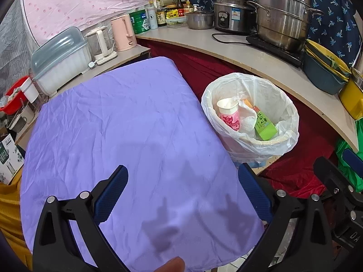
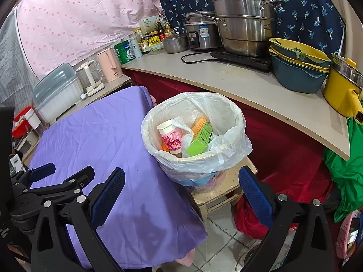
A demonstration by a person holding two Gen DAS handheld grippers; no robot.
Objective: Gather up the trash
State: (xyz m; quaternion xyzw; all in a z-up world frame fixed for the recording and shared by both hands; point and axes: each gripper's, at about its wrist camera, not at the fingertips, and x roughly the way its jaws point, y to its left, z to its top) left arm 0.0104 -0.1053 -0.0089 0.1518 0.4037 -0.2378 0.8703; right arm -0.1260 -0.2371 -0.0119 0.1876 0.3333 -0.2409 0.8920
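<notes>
Both claws, left (image 1: 182, 190) and right (image 2: 181, 192), spread and empty. Cup (image 2: 170, 139), carton (image 2: 199, 141) and wrappers lie in the bin (image 2: 236, 117), frame centre; purple tabletop (image 1: 127, 122) bare: collection apparently complete.

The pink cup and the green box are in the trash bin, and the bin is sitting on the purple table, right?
Not quite. The pink cup and green box are in the trash bin, but the bin isn't on the purple table. It stands beside it on a small stool, as the right wrist view shows.
</notes>
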